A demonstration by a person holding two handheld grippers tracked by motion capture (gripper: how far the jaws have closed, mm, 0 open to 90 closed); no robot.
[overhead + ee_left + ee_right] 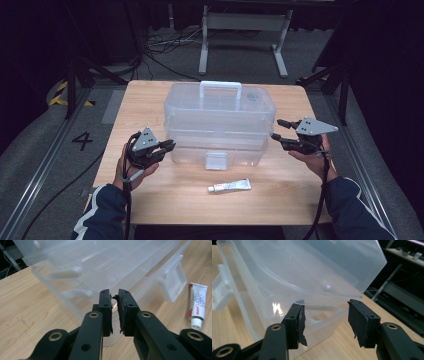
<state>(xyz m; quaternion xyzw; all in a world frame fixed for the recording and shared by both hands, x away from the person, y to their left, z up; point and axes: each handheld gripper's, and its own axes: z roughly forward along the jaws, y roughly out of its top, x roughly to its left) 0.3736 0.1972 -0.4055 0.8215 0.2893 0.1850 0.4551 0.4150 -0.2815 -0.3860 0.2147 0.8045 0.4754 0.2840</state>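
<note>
Left claw (114, 296): its two black jaws stand nearly together with a narrow gap, clamping nothing, their tips just at the lower left end of the clear plastic storage box (105, 267) with a white carry handle. Beyond and to the right of this claw, a small white tube with red print (198, 305) lies flat on the light wooden table (30, 305), apart from the box.

Right claw (325, 312): its jaws stand well apart, released, on either side of the box's lower right corner, with no pad pressing on it.

In the high view, the left claw (167, 146) and right claw (276, 129) flank the box (220, 122), which stands mid-table; the tube (229, 186) lies in front of it, between the person's two hands.
</note>
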